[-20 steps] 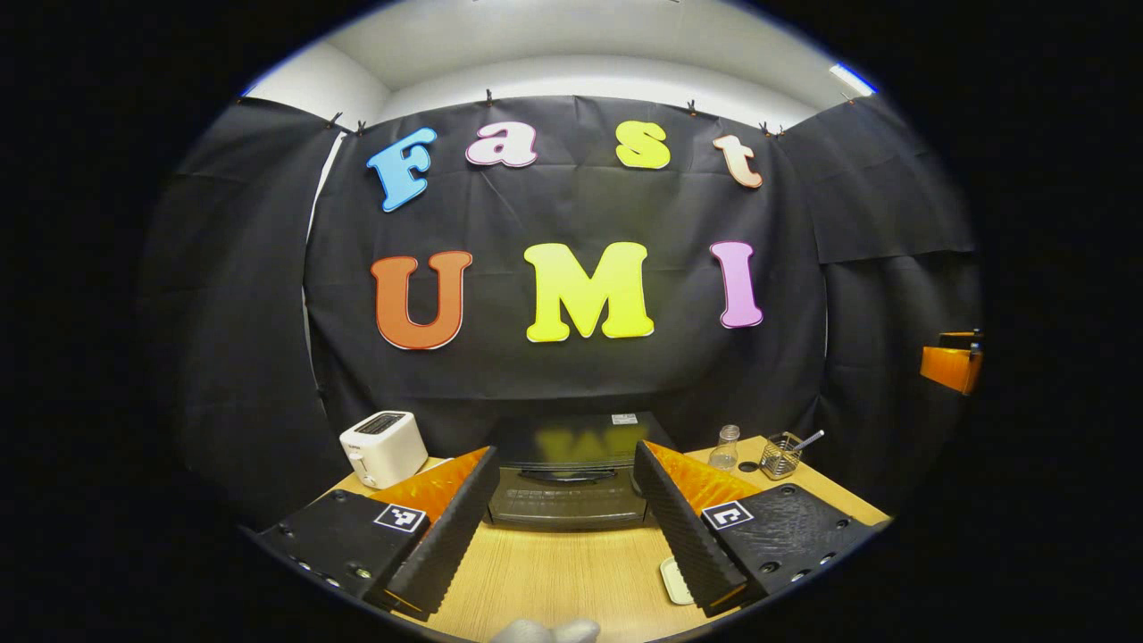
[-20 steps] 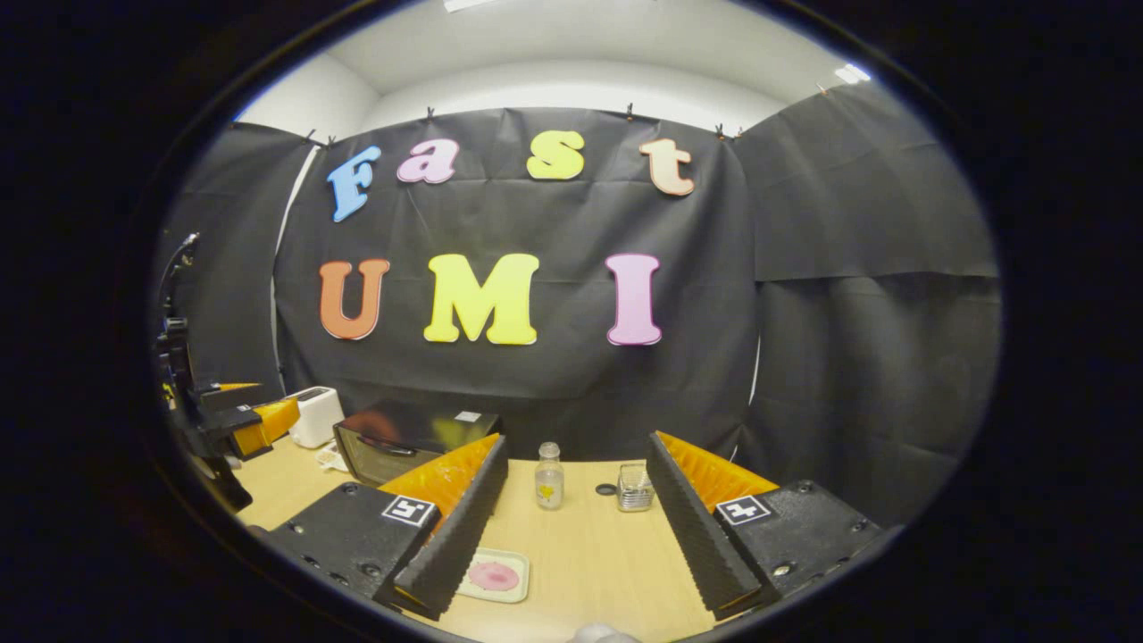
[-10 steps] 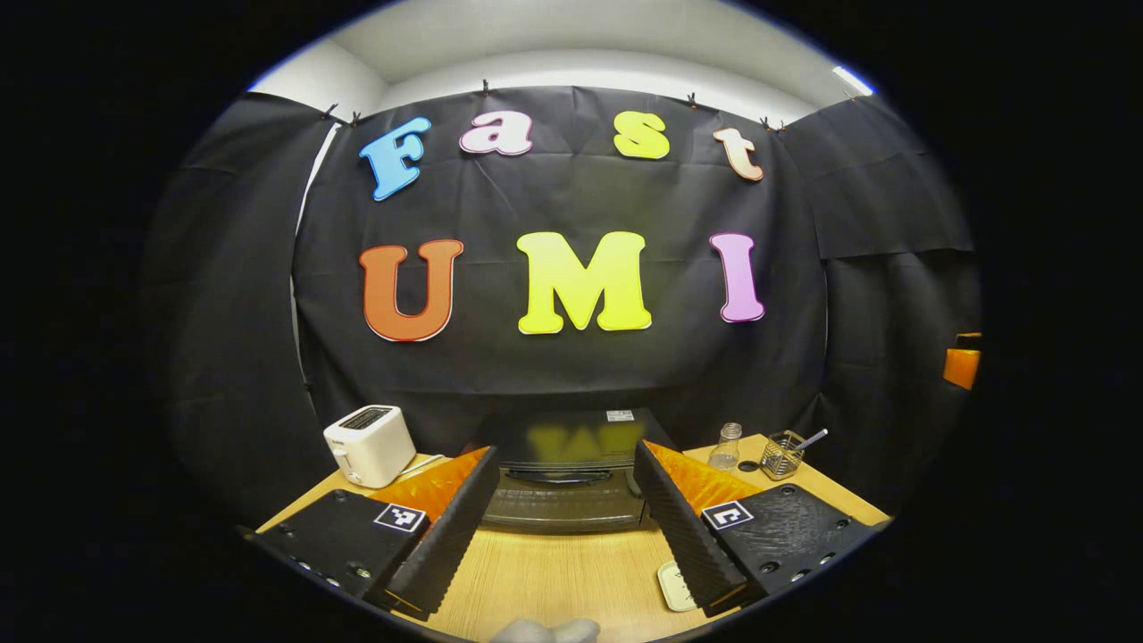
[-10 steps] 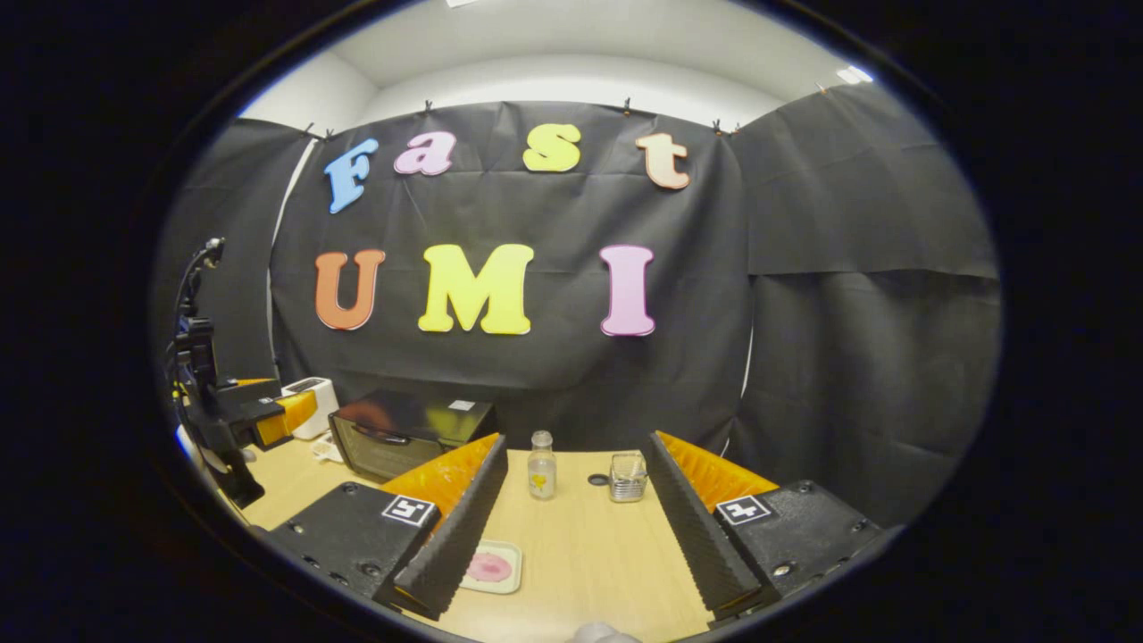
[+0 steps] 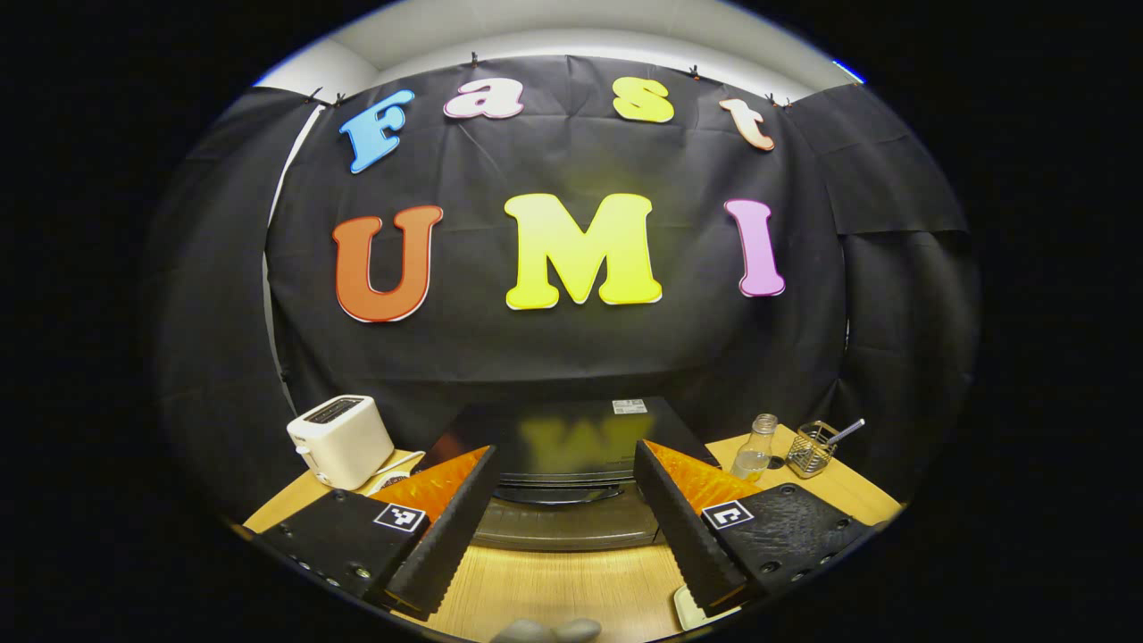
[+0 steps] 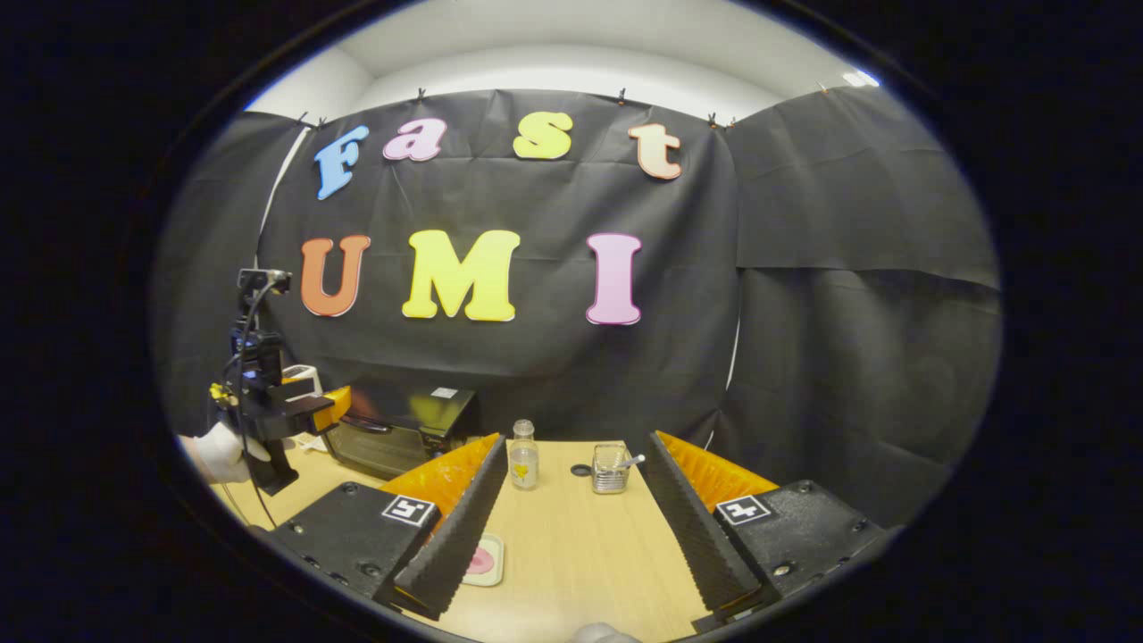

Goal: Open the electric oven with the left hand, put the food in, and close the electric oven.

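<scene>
My left gripper (image 5: 558, 527) gapes before the shut oven (image 5: 564, 487) on the table (image 5: 554, 585); right gripper (image 6: 567, 522) spread, empty. I'd hook the rigid door handle (image 5: 558, 494); stiff hinge likely.

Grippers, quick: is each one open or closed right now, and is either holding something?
Left gripper: open, holding nothing, aimed at the oven.
Right gripper: open, holding nothing, above the table.

Tray (image 6: 488, 561) partly hidden; food perhaps pink
</scene>
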A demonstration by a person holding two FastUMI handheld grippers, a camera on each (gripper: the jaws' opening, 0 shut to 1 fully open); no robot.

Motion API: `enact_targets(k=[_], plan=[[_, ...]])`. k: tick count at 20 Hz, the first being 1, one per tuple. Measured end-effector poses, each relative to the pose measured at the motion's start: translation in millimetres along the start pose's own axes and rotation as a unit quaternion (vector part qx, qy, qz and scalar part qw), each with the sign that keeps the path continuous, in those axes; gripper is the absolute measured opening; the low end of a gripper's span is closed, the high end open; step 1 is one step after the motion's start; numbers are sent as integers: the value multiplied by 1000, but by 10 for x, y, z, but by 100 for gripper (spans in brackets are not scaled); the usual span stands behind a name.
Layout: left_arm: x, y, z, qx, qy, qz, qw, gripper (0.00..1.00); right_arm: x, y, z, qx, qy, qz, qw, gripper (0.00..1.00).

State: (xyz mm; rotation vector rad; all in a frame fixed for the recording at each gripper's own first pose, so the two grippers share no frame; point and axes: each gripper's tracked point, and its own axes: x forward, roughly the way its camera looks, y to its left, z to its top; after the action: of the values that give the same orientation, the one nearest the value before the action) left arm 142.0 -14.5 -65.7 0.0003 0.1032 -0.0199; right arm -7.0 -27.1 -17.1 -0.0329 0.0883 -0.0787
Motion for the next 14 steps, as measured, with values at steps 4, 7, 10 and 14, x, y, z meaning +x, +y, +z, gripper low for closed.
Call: enact_targets(k=[4,7,10,14], plan=[[423,54,-332,3,37,4,999,96,62,-52,-112,3,19,-11,1000,96],[619,88,-594,-3,65,2,998,96,108,-63,-236,-2,34,-18,999,100],[707,66,-646,0,62,-8,998,98,129,-28,-297,1,46,-15,999,100],[685,71,-668,-3,69,-13,998,84,148,0,-308,6,48,-12,999,96]])
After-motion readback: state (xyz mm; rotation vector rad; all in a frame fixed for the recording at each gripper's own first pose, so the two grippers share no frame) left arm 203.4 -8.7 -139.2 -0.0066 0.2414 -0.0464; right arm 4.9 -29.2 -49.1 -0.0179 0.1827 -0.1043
